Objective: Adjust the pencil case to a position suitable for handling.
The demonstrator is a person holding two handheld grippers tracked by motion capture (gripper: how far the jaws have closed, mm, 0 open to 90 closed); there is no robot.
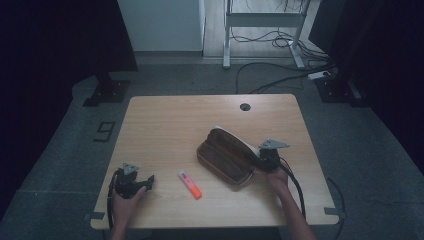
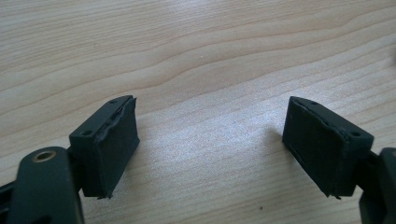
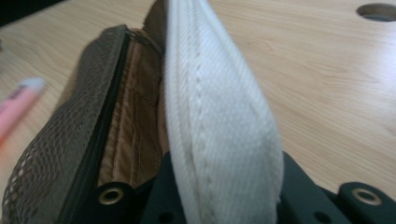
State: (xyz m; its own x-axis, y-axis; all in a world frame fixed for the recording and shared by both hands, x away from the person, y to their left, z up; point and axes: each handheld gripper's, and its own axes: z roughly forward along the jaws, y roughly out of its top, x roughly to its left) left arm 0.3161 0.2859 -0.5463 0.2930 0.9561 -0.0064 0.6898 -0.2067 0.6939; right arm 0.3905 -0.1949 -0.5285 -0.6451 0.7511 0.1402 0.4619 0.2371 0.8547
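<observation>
An open brown pencil case (image 1: 225, 159) with a white outer flap (image 1: 239, 140) lies right of the table's middle. My right gripper (image 1: 263, 159) is at its near right end, shut on the flap. In the right gripper view the white woven flap (image 3: 219, 126) rises between the jaws, with the brown lining (image 3: 135, 135) and mesh pocket (image 3: 51, 149) to its left. A pink and orange highlighter (image 1: 190, 184) lies on the table between the hands. My left gripper (image 1: 145, 183) rests near the front left corner; its black pads (image 2: 114, 149) stand wide apart over bare wood.
The wooden table (image 1: 170, 125) has a round cable hole (image 1: 244, 106) near its far edge. Cables lie on the grey floor (image 1: 280, 75) beyond it, by a desk frame (image 1: 260, 25). A blurred pink highlighter (image 3: 18, 105) shows at the left of the right gripper view.
</observation>
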